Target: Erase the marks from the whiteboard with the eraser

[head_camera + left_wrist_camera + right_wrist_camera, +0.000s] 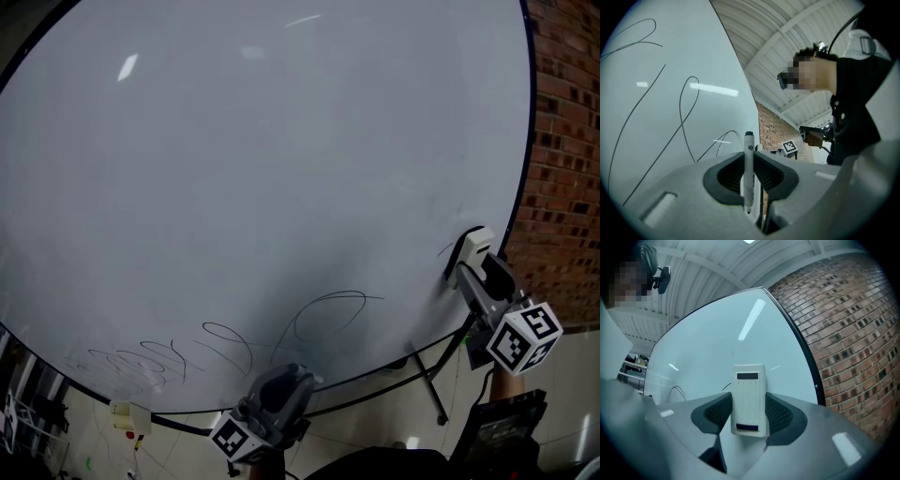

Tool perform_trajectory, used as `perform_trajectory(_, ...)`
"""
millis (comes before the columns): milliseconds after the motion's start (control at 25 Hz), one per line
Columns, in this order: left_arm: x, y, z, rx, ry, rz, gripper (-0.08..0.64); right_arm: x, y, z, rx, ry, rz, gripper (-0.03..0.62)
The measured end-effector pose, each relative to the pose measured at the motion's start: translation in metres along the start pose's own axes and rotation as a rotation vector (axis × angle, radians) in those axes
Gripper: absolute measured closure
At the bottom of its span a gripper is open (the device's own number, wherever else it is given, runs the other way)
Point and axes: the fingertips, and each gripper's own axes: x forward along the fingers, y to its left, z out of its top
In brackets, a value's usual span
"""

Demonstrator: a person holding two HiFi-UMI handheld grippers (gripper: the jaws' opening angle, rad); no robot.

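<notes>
Whiteboard filled nearly the whole head view, its dark frame curving down the right side beside a brick wall. Most of its surface was bare. Black marks looped and scribbled along the bottom edge, from the lower left corner to about the middle. The right gripper held the white eraser against the board close to the right edge, with a faint stroke just beside it and wide clear board to its left and above. The left gripper sat low at the bottom edge, just under the loops.

In the left gripper view, the jaws were closed on a white marker pen, which stood upright with its dark cap up. Curved black lines ran across the board on the left, and a person stood at the right.

In the right gripper view, the jaws were clamped on the eraser's two long sides. Unmarked board stretched beyond it, and the framed right edge ran close against the brick.
</notes>
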Motion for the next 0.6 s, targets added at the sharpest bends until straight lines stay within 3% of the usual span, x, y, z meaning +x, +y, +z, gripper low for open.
perform_trajectory(200, -0.007, 0.003, -0.002, -0.004, 0.005, 0.010, 0.499, 0.006, 0.033, -0.009, -0.011, 0.035, 0.053, 0.367)
perform_trajectory(440, -0.007, 0.005, 0.000, -0.010, -0.008, 0.006, 0.499, 0.015, 0.102, -0.039, -0.058, 0.119, 0.195, 0.367)
perform_trajectory(600, -0.002, 0.005, 0.001, -0.008, -0.016, -0.006, 0.499, 0.015, 0.105, -0.042, -0.043, 0.136, 0.244, 0.367)
